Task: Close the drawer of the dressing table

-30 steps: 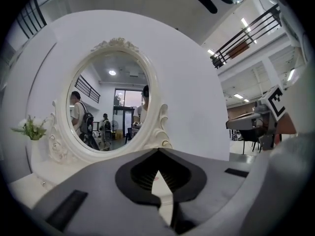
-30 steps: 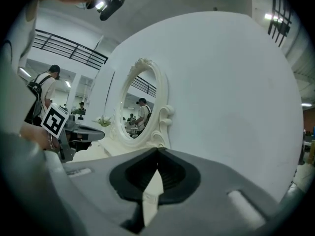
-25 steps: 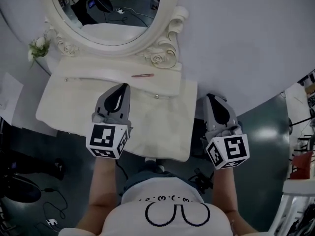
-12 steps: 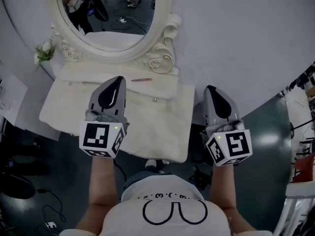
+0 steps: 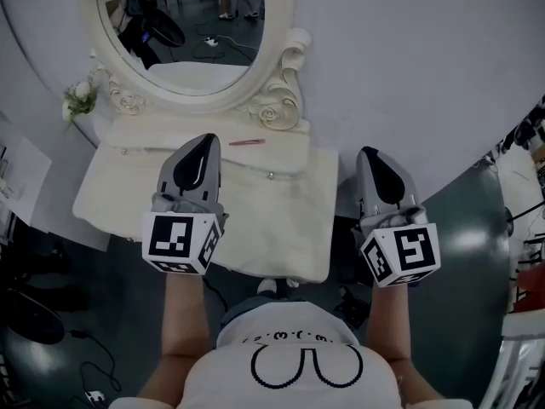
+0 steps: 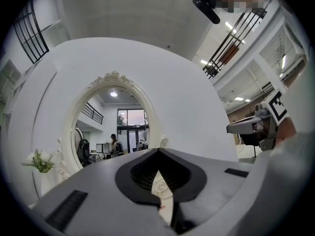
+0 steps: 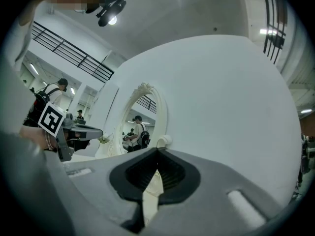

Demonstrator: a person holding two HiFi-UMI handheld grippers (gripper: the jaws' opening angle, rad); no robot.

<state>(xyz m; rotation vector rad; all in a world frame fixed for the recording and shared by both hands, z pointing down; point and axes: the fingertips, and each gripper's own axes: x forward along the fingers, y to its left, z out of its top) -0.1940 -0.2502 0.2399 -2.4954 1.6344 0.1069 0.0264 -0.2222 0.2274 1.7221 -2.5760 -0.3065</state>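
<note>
The cream dressing table point(image 5: 272, 237) stands against a white curved wall, with an oval mirror point(image 5: 192, 24) on a raised shelf. Its small right drawer front carries a round knob point(image 5: 271, 175) and seems to stand slightly forward. A thin pink item point(image 5: 247, 141) lies on the shelf above it. My left gripper point(image 5: 205, 143) hovers over the tabletop, its tip just left of that knob, jaws shut and empty. My right gripper point(image 5: 375, 156) hangs beyond the table's right edge, also shut and empty. Both point level at the mirror point(image 6: 115, 132), which also shows in the right gripper view point(image 7: 142, 122).
A sprig of white flowers point(image 5: 78, 100) sits left of the mirror. A sheet of paper point(image 5: 13, 181) lies off the table's left side. Cables point(image 5: 85, 348) trail on the dark floor. The person's feet point(image 5: 268, 286) are under the table's front edge.
Both grippers have lifted a little above the table and look larger in the head view. Their jaws have stayed shut. The table itself has not changed.
</note>
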